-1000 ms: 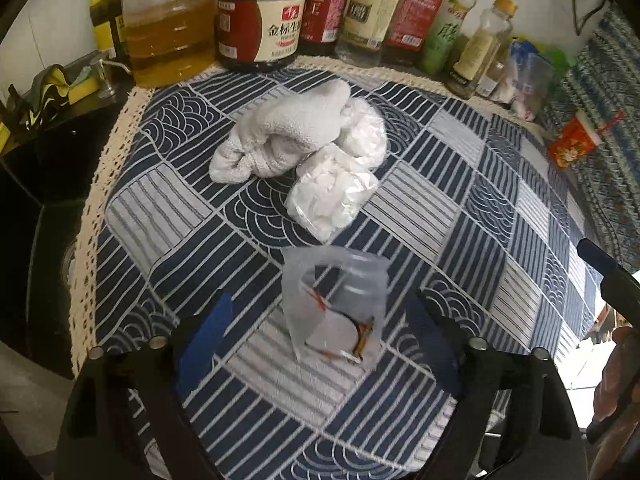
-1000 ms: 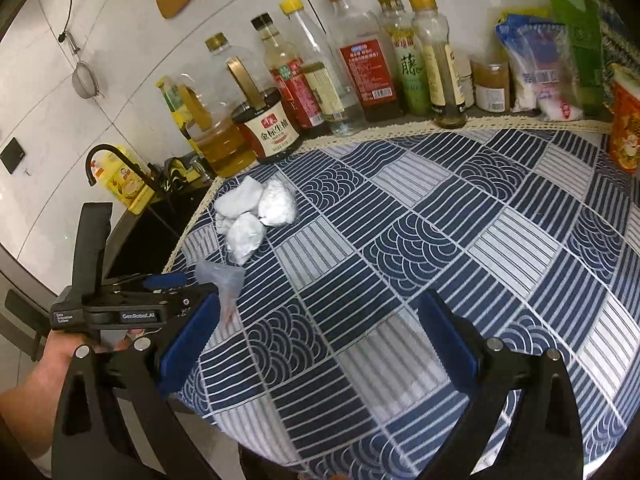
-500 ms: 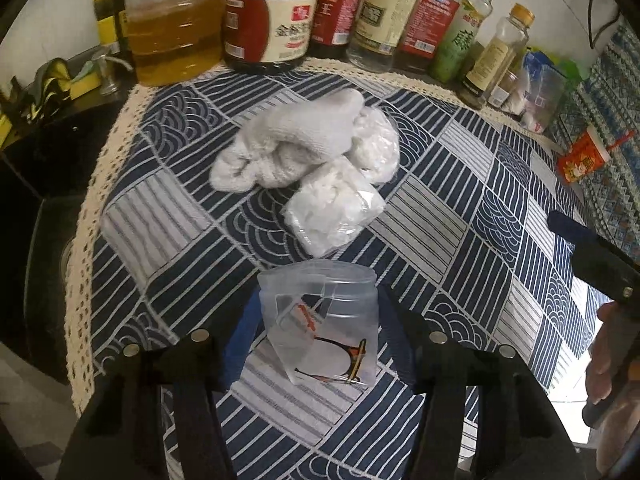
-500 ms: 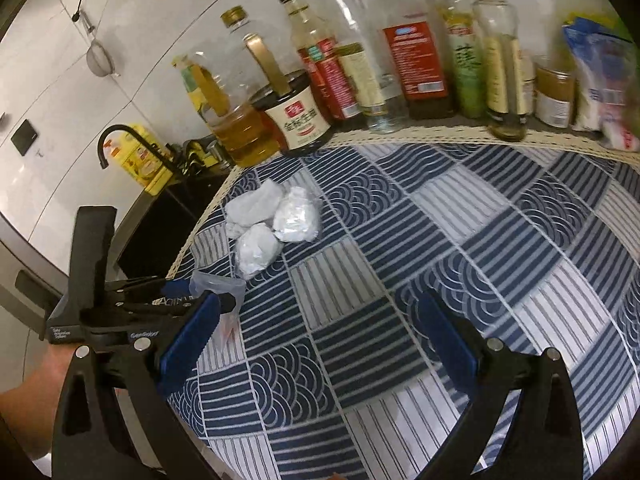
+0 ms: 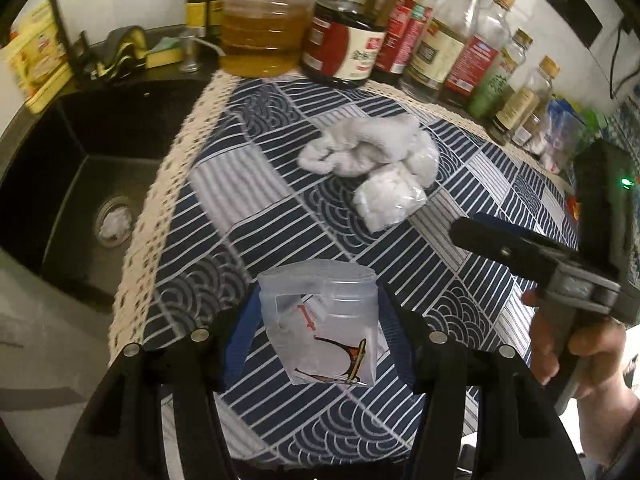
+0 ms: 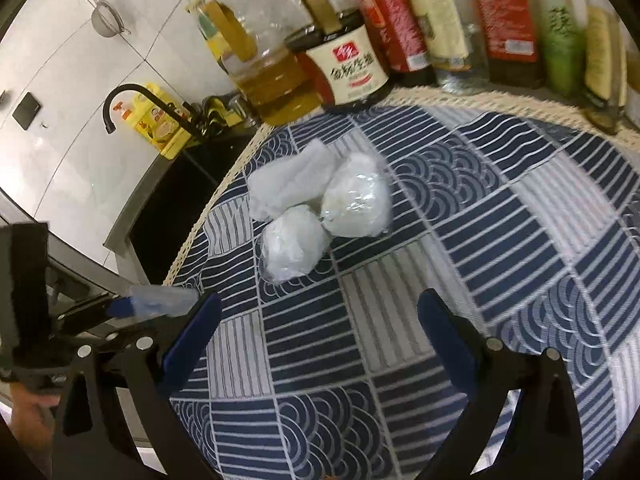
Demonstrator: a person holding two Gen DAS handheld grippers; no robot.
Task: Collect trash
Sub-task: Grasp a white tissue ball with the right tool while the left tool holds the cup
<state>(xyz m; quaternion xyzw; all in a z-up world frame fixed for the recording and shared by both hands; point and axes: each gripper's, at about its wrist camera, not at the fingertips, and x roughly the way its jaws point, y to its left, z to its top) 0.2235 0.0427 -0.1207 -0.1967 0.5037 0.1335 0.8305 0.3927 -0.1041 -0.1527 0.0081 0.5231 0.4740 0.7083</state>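
Near the front edge of the counter, close to the corner beside the sink [image 5: 92, 184], you held the clear plastic bag [image 5: 320, 320] between the blue pads of the left gripper [image 5: 316, 344]; the jaws stood narrow and pressed on its two sides, and the mouth of the bag looked open toward the top. From the right wrist view the bag [image 6: 160, 300] seemed lifted a little above the patterned cloth [image 6: 460, 240], but I could not tell for sure if its bottom touched the cloth. The right gripper [image 6: 318, 340] was wide open and held nothing, and it pointed at the trash. That trash lay farther back on the counter, toward the sink-side edge and in front of the row of bottles [image 6: 472, 24]: a crumpled white tissue [image 6: 288, 184] and two small wrapped white bundles [image 6: 356, 200], all three touching each other in one heap. By my judgement the step in hand was to hold the bag ready as the collector, and no piece was yet inside from this heap. The next move called for the right gripper to go forward and down over the nearest bundle [image 6: 292, 244], to close on it gently, because it looked soft, and to carry it to the mouth of the bag while you kept the left hand steady.
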